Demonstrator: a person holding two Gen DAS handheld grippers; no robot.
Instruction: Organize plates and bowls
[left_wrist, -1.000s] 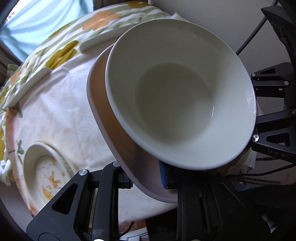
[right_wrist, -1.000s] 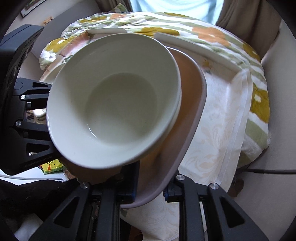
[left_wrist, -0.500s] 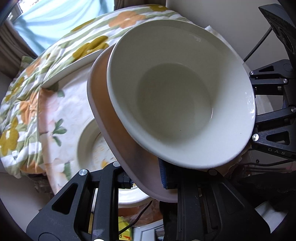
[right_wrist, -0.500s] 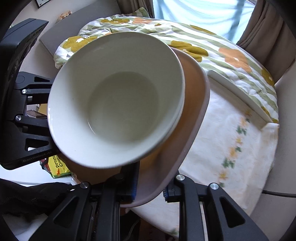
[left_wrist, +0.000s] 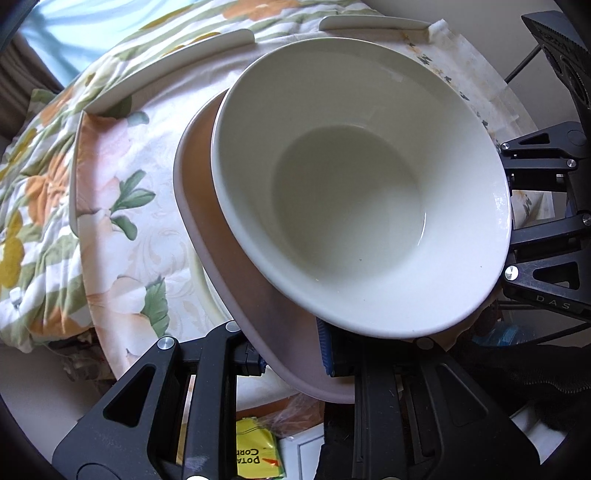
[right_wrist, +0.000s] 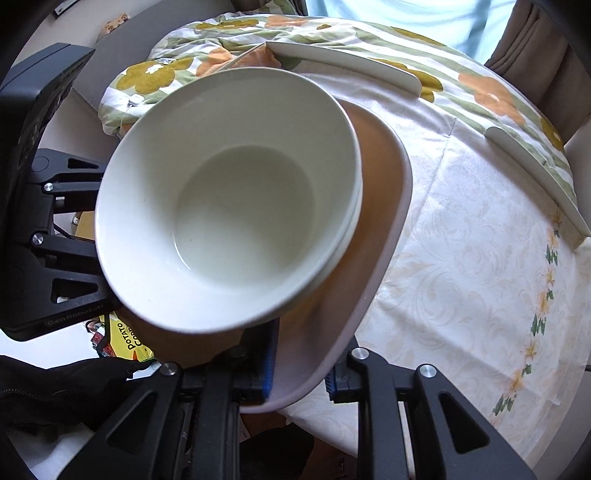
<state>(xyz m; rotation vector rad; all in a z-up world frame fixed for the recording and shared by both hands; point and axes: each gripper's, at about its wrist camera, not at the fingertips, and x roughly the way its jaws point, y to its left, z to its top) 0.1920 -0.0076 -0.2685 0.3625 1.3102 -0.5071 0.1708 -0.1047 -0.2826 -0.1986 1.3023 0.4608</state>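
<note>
White stacked bowls (left_wrist: 354, 192) ride a pink plate (right_wrist: 380, 236), both grippers' fingers clamping its opposite rims.

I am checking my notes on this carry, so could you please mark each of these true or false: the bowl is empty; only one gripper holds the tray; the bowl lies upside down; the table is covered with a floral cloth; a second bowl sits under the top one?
1. The bowl is empty. True.
2. Only one gripper holds the tray. False: the left gripper and the right gripper each have their jaws shut on an edge of it.
3. The bowl lies upside down. False: it is open side up.
4. A floral cloth covers the table. True.
5. A second bowl sits under the top one. True: its rim shows in the right wrist view.
</note>
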